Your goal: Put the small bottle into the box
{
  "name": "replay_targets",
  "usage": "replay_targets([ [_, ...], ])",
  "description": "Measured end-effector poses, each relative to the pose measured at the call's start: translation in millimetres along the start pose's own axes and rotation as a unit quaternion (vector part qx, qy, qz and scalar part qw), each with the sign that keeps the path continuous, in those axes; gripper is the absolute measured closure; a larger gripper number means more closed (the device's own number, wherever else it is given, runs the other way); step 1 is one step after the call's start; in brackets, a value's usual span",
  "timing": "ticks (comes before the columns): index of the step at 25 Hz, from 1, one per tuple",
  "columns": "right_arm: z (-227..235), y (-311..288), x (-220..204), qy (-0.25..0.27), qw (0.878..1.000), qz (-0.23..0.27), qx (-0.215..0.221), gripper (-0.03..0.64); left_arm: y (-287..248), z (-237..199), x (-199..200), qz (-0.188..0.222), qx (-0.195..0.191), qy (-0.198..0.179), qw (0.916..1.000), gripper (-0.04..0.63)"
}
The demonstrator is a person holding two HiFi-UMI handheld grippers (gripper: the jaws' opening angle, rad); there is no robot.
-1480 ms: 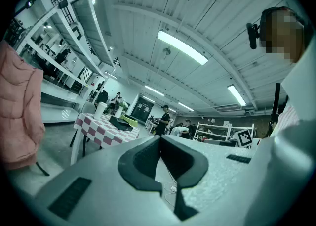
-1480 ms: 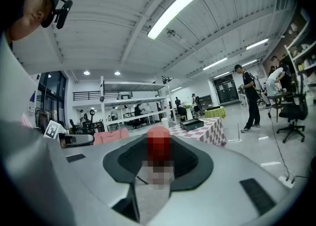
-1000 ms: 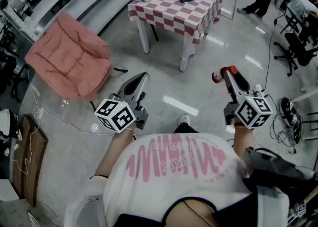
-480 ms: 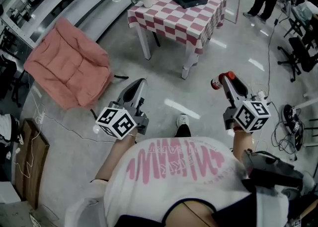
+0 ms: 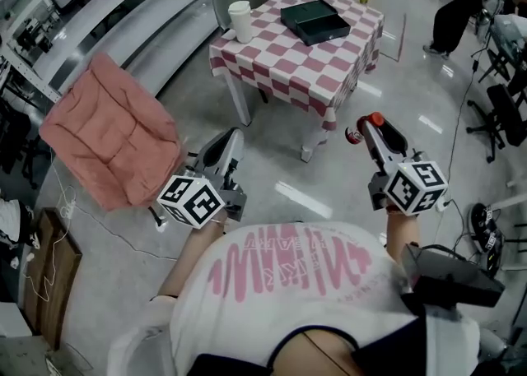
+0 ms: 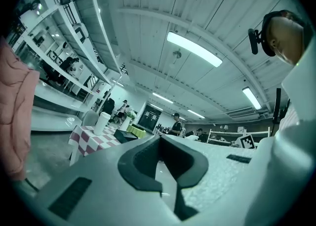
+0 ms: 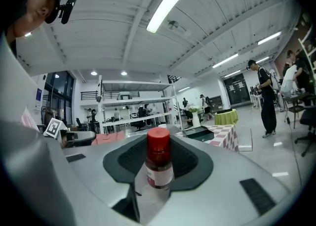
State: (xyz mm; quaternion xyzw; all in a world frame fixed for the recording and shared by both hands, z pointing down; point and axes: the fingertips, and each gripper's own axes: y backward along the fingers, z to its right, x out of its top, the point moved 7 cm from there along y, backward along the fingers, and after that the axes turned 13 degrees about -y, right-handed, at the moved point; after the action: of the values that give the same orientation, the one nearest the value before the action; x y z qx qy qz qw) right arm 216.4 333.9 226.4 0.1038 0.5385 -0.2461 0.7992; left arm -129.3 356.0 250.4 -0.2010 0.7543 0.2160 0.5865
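At left: left gripper (image 5: 234,136), jaws pressed together, empty. Centre, on checkered table (image 5: 272,62): dark box (image 5: 319,20). At right: right gripper (image 5: 366,125) pinching small bottle (image 7: 159,163) crosswise, red cap up; box ahead-left, well apart, nearer this hand.

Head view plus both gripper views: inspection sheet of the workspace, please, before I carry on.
Surface: checkered table, standing ahead across bare floor.
Job's things: small bottle upright in the right hand-held gripper; dark box on the table.
Clutter: white cup at the table's corner.
Grippers: right shut on the small bottle; left hand-held gripper jaws together, empty.
Cables: loose cable on the floor, left.
Surroundings: pink cushioned chair; person standing far right.
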Motion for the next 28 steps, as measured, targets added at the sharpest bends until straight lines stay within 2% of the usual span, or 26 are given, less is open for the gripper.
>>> replay_targets([
  [6, 31.8, -47.8, 43.0, 0.012, 1.000, 0.012, 0.021, 0.479, -71.6, -14.6, 18.6, 0.025, 0.000, -0.016, 0.9996, 0.588],
  [11, 68.3, -77.6, 51.7, 0.000, 1.000, 0.014, 0.020, 0.479, -116.1, -22.7, 6.7, 0.031, -0.017, -0.005, 0.9994, 0.588],
  [20, 105.3, -99.0, 31.0, -0.025, 0.999, -0.012, 0.017, 0.479, -146.0, -30.5, -27.7, -0.010, -0.012, 0.013, 0.9998, 0.588],
  [28, 111.4, -111.5, 0.4, -0.047, 0.997, -0.054, 0.003, 0.479, -130.5, -42.0, -55.9, -0.058, 0.006, 0.041, 0.9975, 0.588],
])
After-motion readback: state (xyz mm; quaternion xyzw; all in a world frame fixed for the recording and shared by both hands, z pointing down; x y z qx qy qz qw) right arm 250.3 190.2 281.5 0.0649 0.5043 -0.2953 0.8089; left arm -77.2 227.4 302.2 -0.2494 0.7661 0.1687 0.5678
